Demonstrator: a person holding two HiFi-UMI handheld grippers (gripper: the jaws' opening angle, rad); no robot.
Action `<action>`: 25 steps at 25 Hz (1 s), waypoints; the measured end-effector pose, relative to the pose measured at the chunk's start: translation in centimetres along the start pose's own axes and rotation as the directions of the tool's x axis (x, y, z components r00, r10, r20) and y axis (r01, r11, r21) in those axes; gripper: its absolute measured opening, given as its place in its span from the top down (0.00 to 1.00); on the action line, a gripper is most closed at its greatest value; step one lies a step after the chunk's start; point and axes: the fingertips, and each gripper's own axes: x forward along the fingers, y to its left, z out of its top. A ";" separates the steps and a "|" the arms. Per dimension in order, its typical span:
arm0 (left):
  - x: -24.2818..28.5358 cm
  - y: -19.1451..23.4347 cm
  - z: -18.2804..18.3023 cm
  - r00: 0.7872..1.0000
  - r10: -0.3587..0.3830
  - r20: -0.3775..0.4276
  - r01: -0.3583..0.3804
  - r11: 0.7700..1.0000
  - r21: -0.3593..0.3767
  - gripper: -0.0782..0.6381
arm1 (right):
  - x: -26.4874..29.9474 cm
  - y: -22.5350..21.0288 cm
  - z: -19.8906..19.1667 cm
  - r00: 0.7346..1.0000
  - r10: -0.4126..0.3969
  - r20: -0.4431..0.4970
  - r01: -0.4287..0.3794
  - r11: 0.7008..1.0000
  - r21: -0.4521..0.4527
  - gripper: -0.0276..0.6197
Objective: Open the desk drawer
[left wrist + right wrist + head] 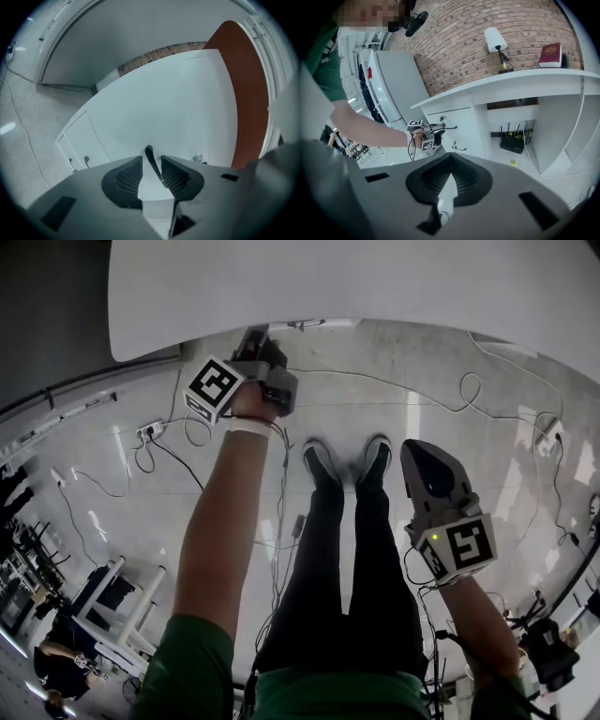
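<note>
The white desk [375,287] fills the top of the head view. My left gripper [258,338] reaches under its front edge, to the white drawer unit [464,129]. In the left gripper view the gripper [151,161] is open, and the thin dark drawer handle [151,159] stands between its pads, with a gap on the left side. The drawer front [164,108] looks closed flush, and a lock cylinder [197,158] sits to the right. My right gripper [422,451] hangs over the floor beside my legs, shut and holding nothing [450,159].
Lower drawer handles [86,161] sit below the gripped one. Cables and a power strip [150,430] lie on the floor. A router [512,143] stands under the desk, with a lamp [497,42] and a red book [550,55] on top. My shoes [323,463] face the desk.
</note>
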 end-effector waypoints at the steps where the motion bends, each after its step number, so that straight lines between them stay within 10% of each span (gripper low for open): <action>1: 0.0 -0.3 0.1 1.000 -0.022 0.009 0.022 1.000 -0.014 0.74 | 0.2 0.1 -0.1 1.000 0.000 -0.005 0.000 1.000 0.004 0.96; 25: -4.2 -0.9 -0.8 0.992 -0.062 0.107 0.077 0.987 -0.140 0.84 | 1.5 3.5 -1.3 0.998 0.034 -0.057 -0.032 0.999 0.024 0.96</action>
